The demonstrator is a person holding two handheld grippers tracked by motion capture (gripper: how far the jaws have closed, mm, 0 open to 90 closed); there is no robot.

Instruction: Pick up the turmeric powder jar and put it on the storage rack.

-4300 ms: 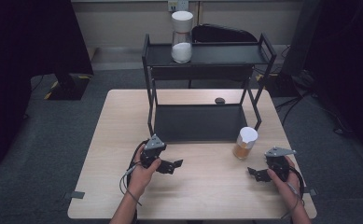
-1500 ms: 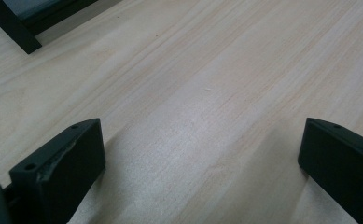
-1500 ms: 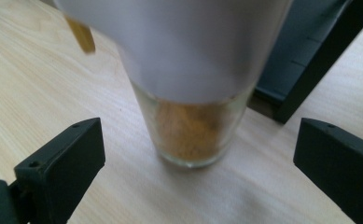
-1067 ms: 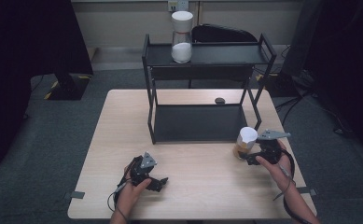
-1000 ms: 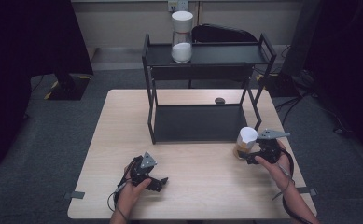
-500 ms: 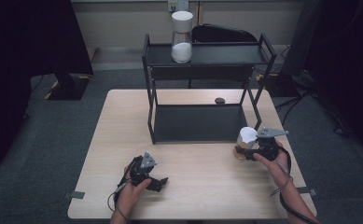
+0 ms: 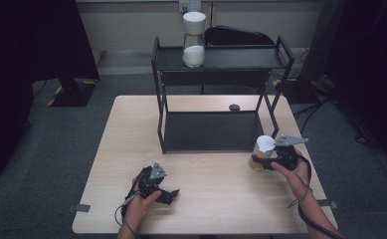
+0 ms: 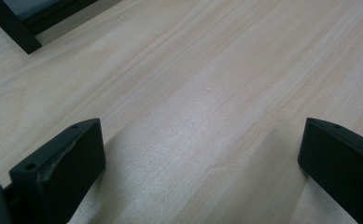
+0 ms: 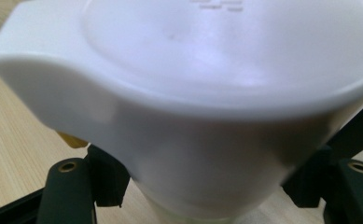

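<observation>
A clear jar [image 7: 264, 145] with a white lid and amber contents stands on the wooden table [image 7: 131, 124], in front of the rack's right leg. My right gripper [image 7: 259, 161] reaches it from the right. Its jaws have just been closing and now press on the jar's sides. In the right gripper view the jar [image 9: 207, 93] looms close, its body pinched below the lid by my right gripper [image 9: 207, 183]. My left gripper [image 7: 168, 195] rests near the table's front edge, open. In the left gripper view, bare wood lies between the jaws of my left gripper [image 8: 202, 154].
A black two-level rack [image 7: 216, 132] stands at the middle back of the table. On its top shelf is a tall jar of white powder [image 7: 194, 40], with a black bag [image 7: 241, 36] behind. A small dark object [image 7: 234, 107] lies behind the rack.
The right gripper's jaws, wide around the jar a second ago, have closed onto it. Four seconds ago both hands were elsewhere; over the last second neither moved.
</observation>
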